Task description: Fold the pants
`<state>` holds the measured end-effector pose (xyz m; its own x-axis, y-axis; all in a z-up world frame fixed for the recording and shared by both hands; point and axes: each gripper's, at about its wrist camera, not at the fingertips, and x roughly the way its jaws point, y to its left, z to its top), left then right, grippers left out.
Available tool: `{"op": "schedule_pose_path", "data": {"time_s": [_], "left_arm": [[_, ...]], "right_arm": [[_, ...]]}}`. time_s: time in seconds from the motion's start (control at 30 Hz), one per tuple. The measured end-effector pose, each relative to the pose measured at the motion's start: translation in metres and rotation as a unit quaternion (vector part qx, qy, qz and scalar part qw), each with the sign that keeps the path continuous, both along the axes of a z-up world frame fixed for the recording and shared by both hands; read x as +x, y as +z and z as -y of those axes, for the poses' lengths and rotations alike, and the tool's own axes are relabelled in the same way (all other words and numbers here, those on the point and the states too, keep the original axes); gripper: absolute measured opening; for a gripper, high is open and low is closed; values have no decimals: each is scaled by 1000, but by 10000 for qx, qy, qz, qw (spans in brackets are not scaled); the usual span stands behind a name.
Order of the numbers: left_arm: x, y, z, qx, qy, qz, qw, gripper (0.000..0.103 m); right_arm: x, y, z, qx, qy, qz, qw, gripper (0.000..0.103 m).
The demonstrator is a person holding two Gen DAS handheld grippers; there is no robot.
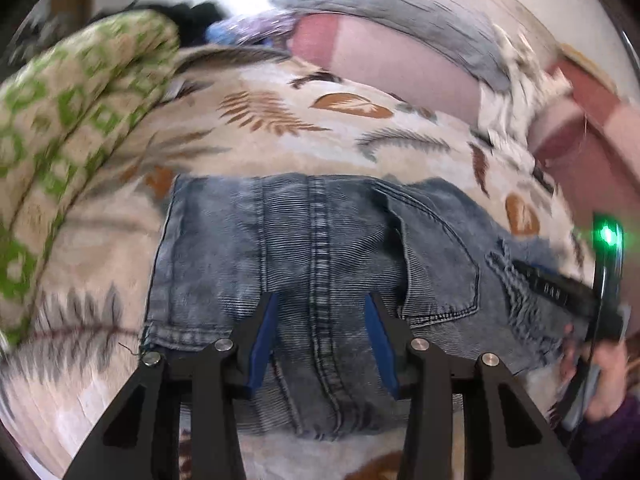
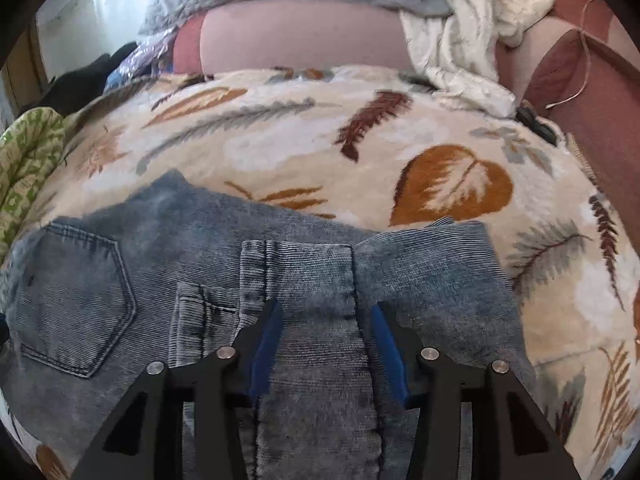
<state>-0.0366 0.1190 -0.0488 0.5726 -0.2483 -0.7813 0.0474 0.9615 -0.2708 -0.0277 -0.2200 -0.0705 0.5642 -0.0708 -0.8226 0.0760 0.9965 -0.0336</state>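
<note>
Left wrist view: one pair of faded blue denim pants lies folded on a leaf-print blanket, centre seam and one back pocket showing. Left gripper hovers above the seam, jaws apart, holding nothing. The right gripper's tool shows at the pants' right edge.

Right wrist view: the same pants, layered, one pocket at left. Right gripper jaws spread, empty, over the folded part
</note>
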Motion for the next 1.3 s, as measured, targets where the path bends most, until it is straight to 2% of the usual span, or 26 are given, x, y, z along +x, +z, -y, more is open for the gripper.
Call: {"op": "schedule_pose_path", "data": {"time_s": [0.03, 0.1, 0.17, 0.2, 0.27, 0.4, 0.53, 0.63, 0.77, 0.87, 1.07, 1.17, 1.3], "left_arm": [[-5, 0, -4, -30, 121, 13, 9999, 46], [-18, 1, -8, 212, 377, 130, 9990, 46], [-31, 2, -13, 102, 456, 253, 9986, 49], [-38, 2, -14, -40, 462, 289, 9985, 55], [-45, 2, -15, -58, 465, 357, 9983, 56], [-49, 0, -6, 277, 376, 487, 9977, 56], [-45, -8, -1, 585, 302, 341, 9972, 56], [-42, -17, 2, 807, 194, 197, 9964, 56], [-43, -21, 9, 1106, 33, 239, 9936, 56], [-42, -24, 9, 1188, -57, 241, 9926, 58], [-42, -25, 6, 1092, -52, 256, 9937, 58], [-44, -21, 0, 767, 133, 299, 9965, 58], [-56, -6, -12, 385, 429, 568, 9967, 58]], "right_arm": [[-7, 8, -4, -13, 95, 168, 9998, 52], [-21, 22, -13, -12, 381, 428, 9984, 56], [-37, 33, -19, -59, 540, 655, 9964, 57], [-45, 38, -20, -42, 613, 737, 9954, 57], [-55, 42, -21, -151, 686, 793, 9944, 58], [-74, 36, -20, -119, 657, 635, 9957, 58], [-92, 25, -37, -98, 928, 486, 9945, 58], [-100, 9, -59, -347, 1211, 311, 9915, 58], [-100, -8, -69, -523, 1323, 44, 9898, 59], [-101, -9, -64, -317, 1270, 3, 9914, 59], [-99, -11, -64, -370, 1305, -4, 9908, 60], [-98, -8, -64, -429, 1268, 34, 9910, 60], [-106, 9, -74, -714, 1404, 520, 9862, 61]]}}
